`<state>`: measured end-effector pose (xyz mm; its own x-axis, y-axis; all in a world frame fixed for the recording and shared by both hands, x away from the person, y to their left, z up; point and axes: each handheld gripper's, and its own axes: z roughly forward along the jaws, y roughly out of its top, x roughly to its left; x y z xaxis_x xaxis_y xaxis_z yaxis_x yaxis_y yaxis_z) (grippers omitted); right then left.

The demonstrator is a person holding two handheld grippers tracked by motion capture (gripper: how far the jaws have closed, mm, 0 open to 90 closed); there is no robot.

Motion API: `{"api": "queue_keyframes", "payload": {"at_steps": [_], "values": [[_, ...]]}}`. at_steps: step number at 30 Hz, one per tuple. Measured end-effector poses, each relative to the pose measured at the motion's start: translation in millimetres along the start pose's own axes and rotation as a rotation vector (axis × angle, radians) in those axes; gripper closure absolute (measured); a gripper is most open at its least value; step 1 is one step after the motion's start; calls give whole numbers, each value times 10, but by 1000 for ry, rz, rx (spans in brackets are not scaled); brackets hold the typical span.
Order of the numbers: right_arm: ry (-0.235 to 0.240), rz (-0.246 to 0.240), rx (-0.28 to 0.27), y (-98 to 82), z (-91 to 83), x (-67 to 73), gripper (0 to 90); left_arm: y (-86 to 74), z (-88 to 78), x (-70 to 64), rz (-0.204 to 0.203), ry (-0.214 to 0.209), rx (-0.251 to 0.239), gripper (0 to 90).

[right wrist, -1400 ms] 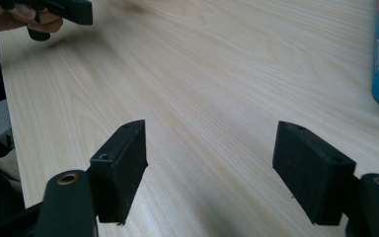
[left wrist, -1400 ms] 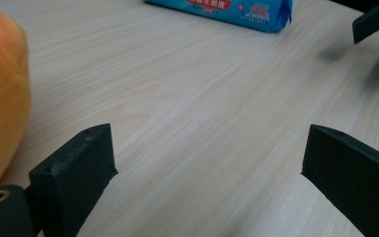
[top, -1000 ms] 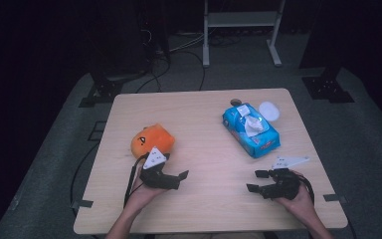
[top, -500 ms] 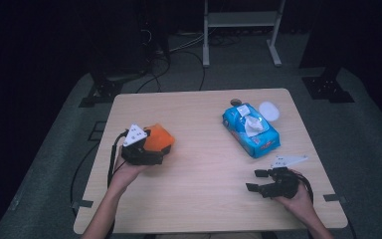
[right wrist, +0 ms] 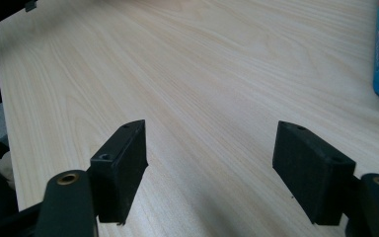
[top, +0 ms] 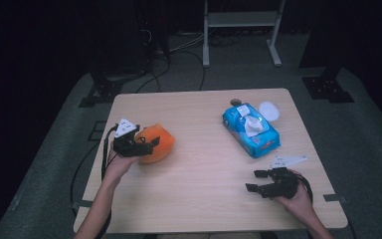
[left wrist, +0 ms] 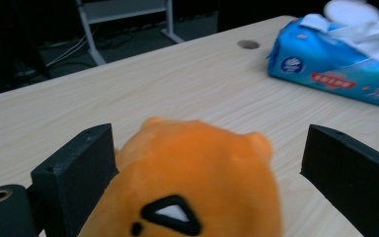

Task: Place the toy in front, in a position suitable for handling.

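At the left of the high view the left gripper [top: 146, 143] sits at the orange plush toy [top: 155, 143] on the worktop [top: 199, 174]; in the left gripper view its fingers [left wrist: 74, 173] stand wide on either side of the toy, not yet closed on it; at lower right the right gripper [top: 258, 180] hovers with fingers wide, holding nothing; the blue tissue pack [top: 251, 130] lies at upper right, well apart from both.

Your left gripper [top: 148, 141] and right gripper [top: 256, 180] are black, with blocky square jaws bearing small screw holes; each carries a pale grey three-cornered plate and trails a black cable. Your forearms are bare.
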<state>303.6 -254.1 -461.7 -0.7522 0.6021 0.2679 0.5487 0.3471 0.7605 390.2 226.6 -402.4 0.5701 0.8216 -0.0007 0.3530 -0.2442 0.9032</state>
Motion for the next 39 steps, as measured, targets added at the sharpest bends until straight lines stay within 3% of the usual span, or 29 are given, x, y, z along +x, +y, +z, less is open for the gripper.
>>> {"api": "queue_keyframes", "payload": {"at_steps": [5, 8, 11, 18, 24, 29, 35, 39], "values": [[-1, -1, 6, -11, 1, 8, 280, -118, 91, 88, -45, 0, 41, 77], [-3, -7, 7, -15, -6, 17, 281, -225, 157, 101, -34, 11, 65, 78], [-3, -4, 7, -20, -14, 21, 282, -267, 163, 108, -60, 11, 40, 78], [-3, -2, 8, -26, -12, 32, 284, -314, 188, 109, -63, 26, 27, 78], [-4, -4, 9, -27, -11, 33, 293, -329, 201, 71, -23, 33, 40, 78], [-9, -8, 11, -24, -15, 43, 298, -344, 218, 52, 15, 15, 45, 78], [-14, -10, 4, -25, -22, 42, 303, -353, 221, 86, 10, 2, 40, 89], [-15, -6, 0, -22, -30, 40, 306, -349, 221, 95, 5, 3, 42, 154]]}}
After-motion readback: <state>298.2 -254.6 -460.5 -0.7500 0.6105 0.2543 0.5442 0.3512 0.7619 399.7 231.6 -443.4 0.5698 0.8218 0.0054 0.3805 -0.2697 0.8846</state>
